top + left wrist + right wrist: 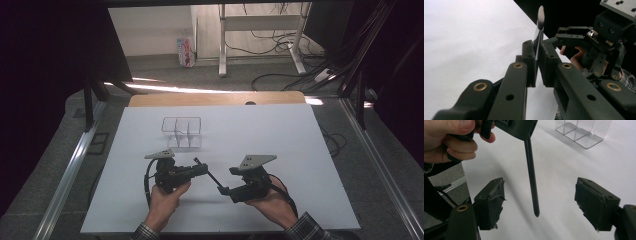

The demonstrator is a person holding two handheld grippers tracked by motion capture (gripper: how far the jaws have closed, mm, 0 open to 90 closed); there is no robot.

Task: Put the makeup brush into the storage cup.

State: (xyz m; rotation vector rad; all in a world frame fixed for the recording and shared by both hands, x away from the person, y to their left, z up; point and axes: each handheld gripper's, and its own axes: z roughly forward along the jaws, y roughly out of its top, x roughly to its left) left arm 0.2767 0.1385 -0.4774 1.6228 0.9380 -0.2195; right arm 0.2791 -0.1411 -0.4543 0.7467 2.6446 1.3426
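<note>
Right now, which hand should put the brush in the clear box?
Probably the left. The left gripper is shut on the brush, and it is nearer the box. The right gripper's jaws stand open around the handle, not pressing it.

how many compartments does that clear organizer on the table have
3, side by side in a row in the clear organizer toward the far side of the white table, beyond both grippers. All look empty.

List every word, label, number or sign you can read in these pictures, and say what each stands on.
None can be read.
The colourful carton on the floor beyond the table carries print, too small and blurred to read.
The brush, clear organiser and tongs bear no lettering.
</note>
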